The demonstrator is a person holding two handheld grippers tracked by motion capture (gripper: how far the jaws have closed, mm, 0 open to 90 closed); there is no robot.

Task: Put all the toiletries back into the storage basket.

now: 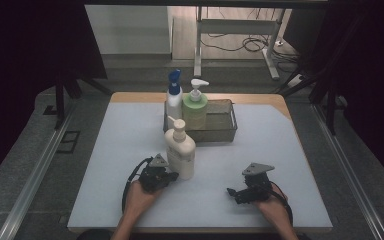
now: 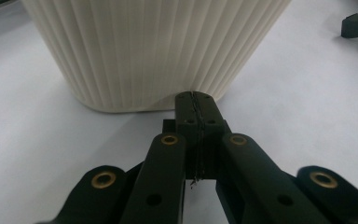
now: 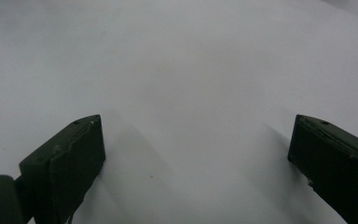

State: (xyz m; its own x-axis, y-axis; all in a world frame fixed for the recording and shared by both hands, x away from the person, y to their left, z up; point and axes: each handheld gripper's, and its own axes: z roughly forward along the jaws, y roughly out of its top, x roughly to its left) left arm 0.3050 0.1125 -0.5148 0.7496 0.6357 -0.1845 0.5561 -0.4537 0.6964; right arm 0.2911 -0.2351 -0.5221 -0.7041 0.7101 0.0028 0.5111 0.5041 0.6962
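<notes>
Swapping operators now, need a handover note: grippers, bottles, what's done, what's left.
Left gripper: jaws shut on nothing, tips right at the base of the cream ribbed pump bottle, which stands upright on the table in front of the wire basket.
Right gripper: jaws open, holding nothing, resting low over bare table at the near right.
Done: the blue-capped spray bottle and green pump bottle stand in the basket's left half.
Left: likely the cream bottle goes into the basket too; it is not gripped yet, so the left jaws must open first.

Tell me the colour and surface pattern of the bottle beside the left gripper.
Cream bottle with fine vertical ribs, clearest in the left gripper view.
</notes>
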